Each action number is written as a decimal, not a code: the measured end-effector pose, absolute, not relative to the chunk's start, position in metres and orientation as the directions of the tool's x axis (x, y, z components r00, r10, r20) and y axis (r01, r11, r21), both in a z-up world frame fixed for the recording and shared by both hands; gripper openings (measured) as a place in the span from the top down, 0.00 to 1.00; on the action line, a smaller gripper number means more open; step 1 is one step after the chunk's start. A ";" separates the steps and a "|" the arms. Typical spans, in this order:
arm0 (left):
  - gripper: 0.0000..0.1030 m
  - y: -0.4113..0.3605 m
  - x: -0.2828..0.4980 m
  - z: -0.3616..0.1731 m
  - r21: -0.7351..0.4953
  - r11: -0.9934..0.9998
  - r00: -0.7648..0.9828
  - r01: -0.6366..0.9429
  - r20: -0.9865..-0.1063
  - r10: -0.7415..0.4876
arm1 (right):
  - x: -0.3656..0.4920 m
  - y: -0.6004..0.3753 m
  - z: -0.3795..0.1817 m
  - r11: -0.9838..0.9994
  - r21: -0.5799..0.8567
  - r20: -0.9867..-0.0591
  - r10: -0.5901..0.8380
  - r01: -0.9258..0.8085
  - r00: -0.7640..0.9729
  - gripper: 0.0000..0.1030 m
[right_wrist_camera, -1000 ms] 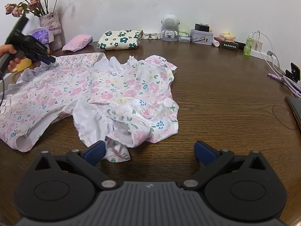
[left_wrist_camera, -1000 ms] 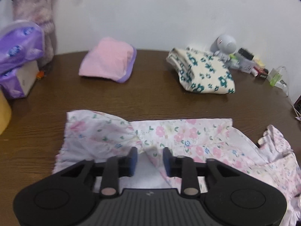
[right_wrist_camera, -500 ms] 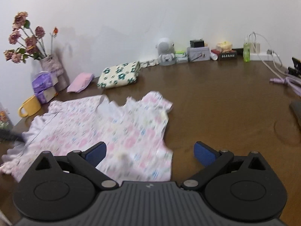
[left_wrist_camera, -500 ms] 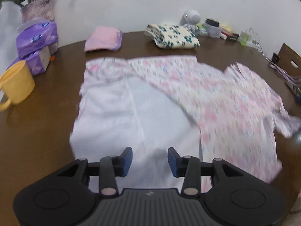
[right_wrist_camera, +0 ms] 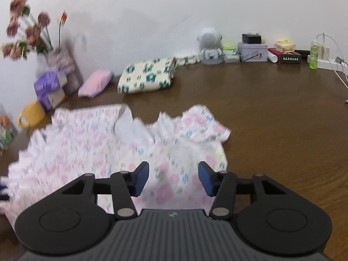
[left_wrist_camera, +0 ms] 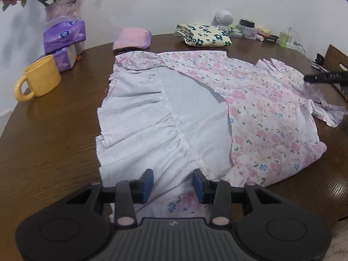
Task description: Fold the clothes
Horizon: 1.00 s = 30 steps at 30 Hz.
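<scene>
Here the floral dress [left_wrist_camera: 256, 108] lies spread across the brown surface [left_wrist_camera: 54, 134] directly ahead of the left hand-held gripper [left_wrist_camera: 173, 184], its pale inside turned up on the gripper's left half and the pink flower print showing on the right. The left hand-held gripper hovers over the near hem with its blue pads [left_wrist_camera: 147, 181] set narrowly apart; cloth lies under the gap, but the pads do not press on it. Beyond the dress, well ahead, rest a folded cream cloth with green flowers [left_wrist_camera: 204, 35] and a folded pink cloth [left_wrist_camera: 131, 40]; off to the forward left stand a yellow mug [left_wrist_camera: 40, 76] and purple tissue packs [left_wrist_camera: 64, 37].

The right hand-held gripper [right_wrist_camera: 173, 178] shows in its own blurred view above the dress's printed side, its jaws closing from a wide stance, with fabric seen between the pads yet not gripped. From the left view, the same gripper's dark tip [left_wrist_camera: 326, 77] sits at the dress's far right edge, near a frilled sleeve [left_wrist_camera: 326, 113].
</scene>
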State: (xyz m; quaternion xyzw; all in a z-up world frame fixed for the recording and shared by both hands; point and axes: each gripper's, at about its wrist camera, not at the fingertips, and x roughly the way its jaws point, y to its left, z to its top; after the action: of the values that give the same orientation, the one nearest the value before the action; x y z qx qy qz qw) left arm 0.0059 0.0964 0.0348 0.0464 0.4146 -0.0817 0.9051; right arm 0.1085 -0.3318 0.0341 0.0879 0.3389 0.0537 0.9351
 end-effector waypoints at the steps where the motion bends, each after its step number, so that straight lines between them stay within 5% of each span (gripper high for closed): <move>1: 0.64 0.095 0.004 0.035 0.018 0.984 0.646 0.179 -0.756 -0.103 | 0.108 -0.330 0.031 0.980 0.195 -0.634 0.156 -0.039 0.758 0.55; 9: 0.57 0.099 -0.005 0.035 -0.050 0.991 0.689 0.120 -0.715 -0.120 | 0.105 -0.330 0.025 0.977 0.214 -0.647 0.143 -0.002 0.749 0.56; 16: 0.13 0.096 -0.028 0.048 -0.107 0.990 0.792 0.097 -0.594 -0.142 | 0.060 -0.303 0.053 0.974 0.212 -0.569 0.190 -0.081 0.800 0.16; 19: 0.09 0.089 -0.037 0.049 -0.112 0.989 0.821 0.092 -0.553 -0.139 | 0.040 -0.288 0.055 0.973 0.208 -0.554 0.203 -0.102 0.807 0.01; 30: 0.09 0.077 -0.053 0.040 -0.167 0.982 0.817 0.086 -0.553 -0.165 | -0.011 -0.242 0.040 0.983 0.150 -0.540 0.172 -0.107 0.824 0.00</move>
State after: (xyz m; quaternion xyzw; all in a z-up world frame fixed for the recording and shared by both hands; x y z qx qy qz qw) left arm -0.0532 0.0765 0.0397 -0.0671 0.2955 -0.0661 0.9507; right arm -0.0114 -0.2422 0.0396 0.0568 0.2878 0.0732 0.9532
